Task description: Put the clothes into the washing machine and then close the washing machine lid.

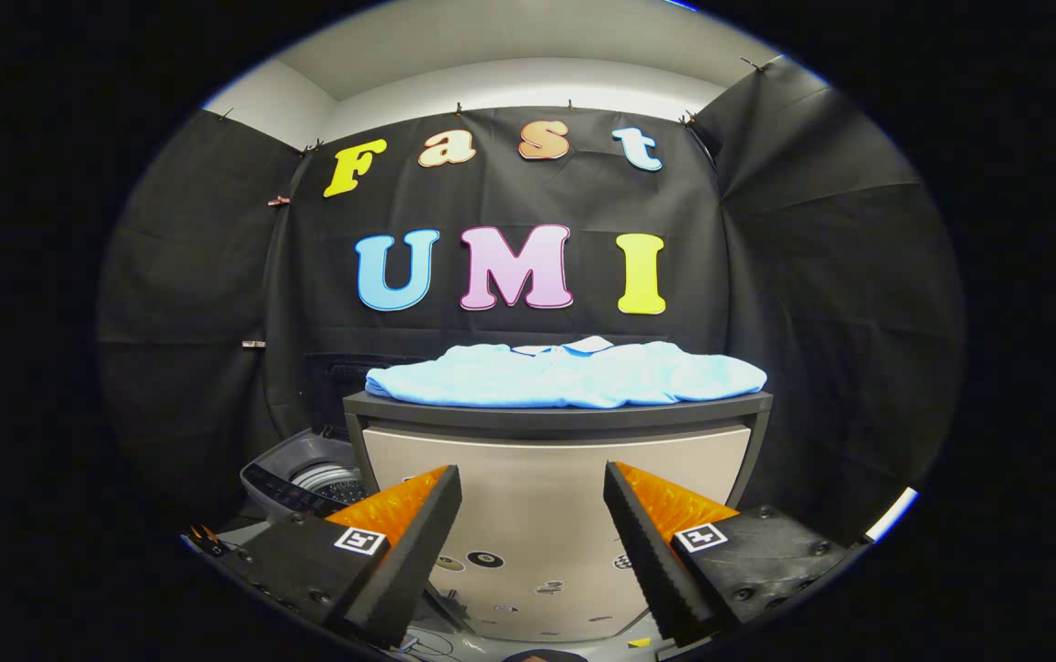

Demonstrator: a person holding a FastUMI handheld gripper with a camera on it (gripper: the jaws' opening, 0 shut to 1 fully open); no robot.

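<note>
Spread wide with nothing between them, the gripper (532,478)'s ridged wedge fingers frame a smooth beige cabinet (555,478) at lower centre. Lower left sits the open washing machine (307,478). On the cabinet's dark top lies a folded, soft light-blue shirt (564,375).

Hand-held gripper (532,478): 2 wedge-shaped fingers w/ ribbed, sawtooth inner pads (647,552). Each finger sits on a dark block body w/ small screws, and carries a square b/w fiducial marker on top. Fingers spread wide, nothing between them.
</note>
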